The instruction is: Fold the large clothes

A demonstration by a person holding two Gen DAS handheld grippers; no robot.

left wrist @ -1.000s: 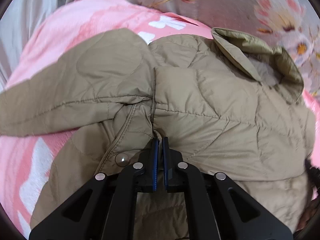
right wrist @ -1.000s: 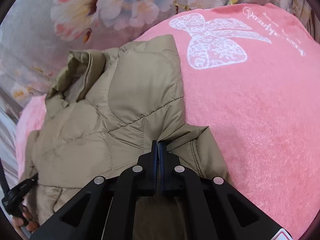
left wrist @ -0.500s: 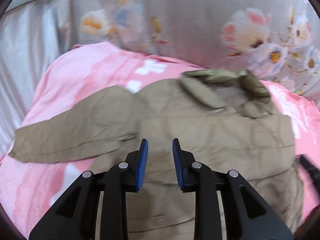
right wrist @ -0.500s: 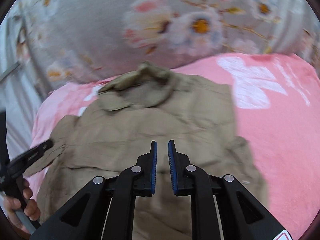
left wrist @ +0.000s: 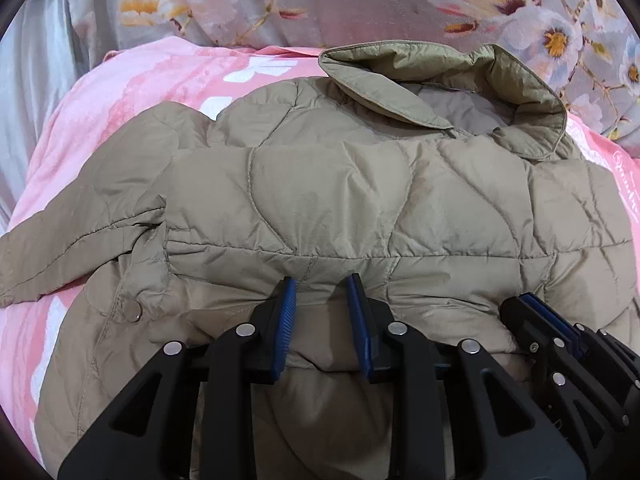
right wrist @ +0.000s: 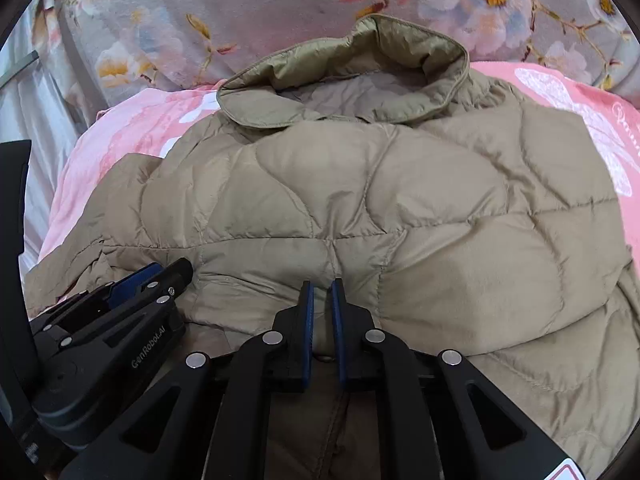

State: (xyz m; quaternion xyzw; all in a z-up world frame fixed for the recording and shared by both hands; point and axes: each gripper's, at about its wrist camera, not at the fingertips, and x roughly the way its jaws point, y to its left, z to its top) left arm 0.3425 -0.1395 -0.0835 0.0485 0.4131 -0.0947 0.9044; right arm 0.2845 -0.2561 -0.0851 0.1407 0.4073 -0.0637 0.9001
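A puffy, quilted olive-tan jacket (left wrist: 328,200) lies spread on a pink blanket (left wrist: 132,84), its collar (left wrist: 440,80) standing up at the far end toward the flowered bedding (left wrist: 360,0) and one sleeve (left wrist: 80,216) trailing off to the left. The left gripper (left wrist: 320,292) is open with a clear gap, its tips at a folded edge of the jacket — nothing clamped. The right gripper (right wrist: 322,292) sits just beside it, fingers only narrowly apart, also at that edge.

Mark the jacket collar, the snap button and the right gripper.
jacket collar (right wrist: 352,76): right wrist view, inner face of the upturned collar.
snap button (left wrist: 133,313): left wrist view, button centre at the jacket's left edge.
right gripper (right wrist: 321,312): right wrist view, gap between fingertips.
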